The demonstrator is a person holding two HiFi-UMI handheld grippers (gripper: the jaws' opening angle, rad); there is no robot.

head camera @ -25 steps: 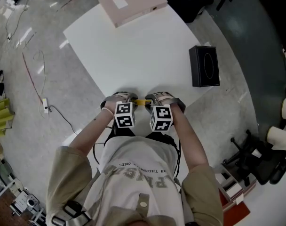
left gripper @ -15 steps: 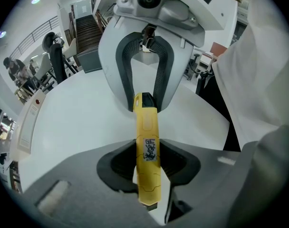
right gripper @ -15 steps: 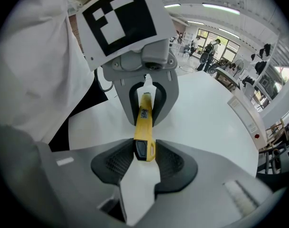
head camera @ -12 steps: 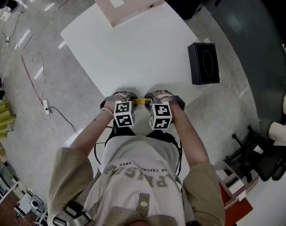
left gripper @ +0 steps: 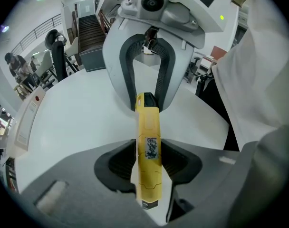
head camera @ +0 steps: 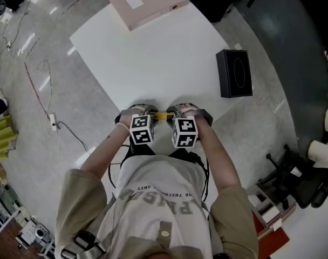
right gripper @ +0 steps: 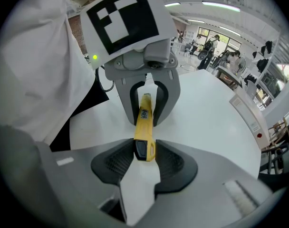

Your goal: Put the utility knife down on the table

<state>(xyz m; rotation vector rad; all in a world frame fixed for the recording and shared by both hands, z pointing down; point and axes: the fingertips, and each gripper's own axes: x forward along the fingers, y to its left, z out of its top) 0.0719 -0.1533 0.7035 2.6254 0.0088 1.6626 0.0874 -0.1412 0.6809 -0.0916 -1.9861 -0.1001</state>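
The putting-down step is in hand: the slim yellow plastic utility knife (head camera: 162, 116) is at the 6 o'clock edge of the white square table (head camera: 153, 53), with its long axis from 9 to 3 o'clock and the dark butt toward 3. The left gripper (left gripper: 148, 160) has just been opening its jaws, which stand loose around the knife, while the right gripper (right gripper: 144, 156) clenches the butt. Next, I judge, the right gripper must settle the knife flat and release it.

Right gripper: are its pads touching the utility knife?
Touching. In the right gripper view, the right gripper has both pads pressed on the black end of the utility knife.
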